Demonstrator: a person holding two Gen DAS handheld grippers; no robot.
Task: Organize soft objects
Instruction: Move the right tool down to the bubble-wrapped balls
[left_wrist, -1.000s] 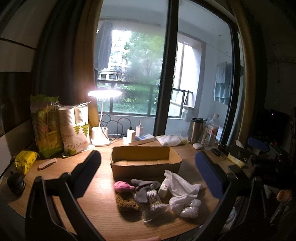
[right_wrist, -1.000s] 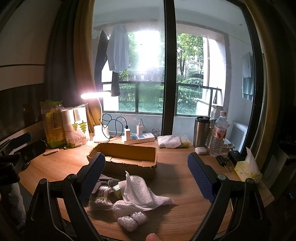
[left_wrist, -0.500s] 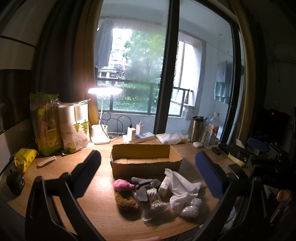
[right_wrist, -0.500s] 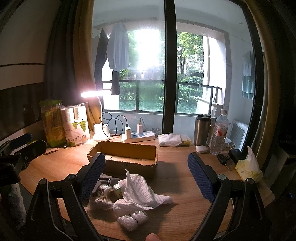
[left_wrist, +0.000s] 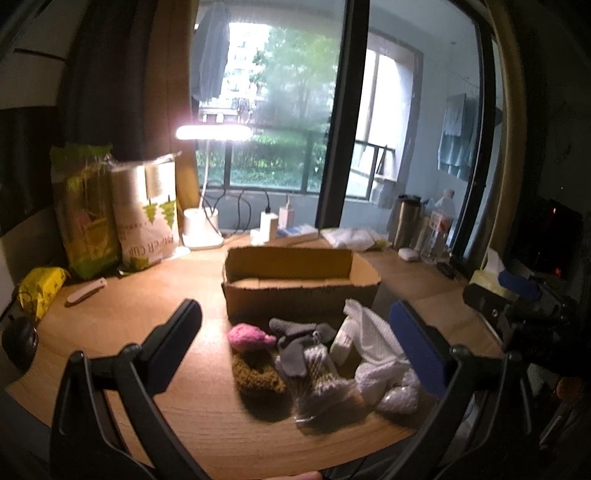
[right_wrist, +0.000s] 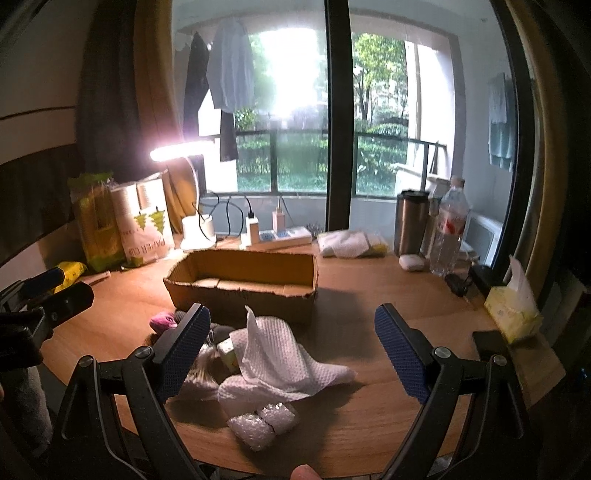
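One cardboard box (right_wrist: 242, 286), one white cloth (right_wrist: 280, 363), one pink ball (left_wrist: 247, 336), one grey sock (left_wrist: 291, 345), one bubble-wrap wad (right_wrist: 264, 424), one lamp (right_wrist: 184, 153), two bottles (right_wrist: 447, 229).

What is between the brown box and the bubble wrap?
In the right wrist view, the white cloth lies draped between the cardboard box and the bubble wrap. A small bottle peeks out at its left edge.

Motion blur softens the whole left wrist view; a fingertip (right_wrist: 303, 472) is cut by the right wrist view's bottom edge, and the pink knitted ball (right_wrist: 163, 320) sits half-hidden, centre-left.
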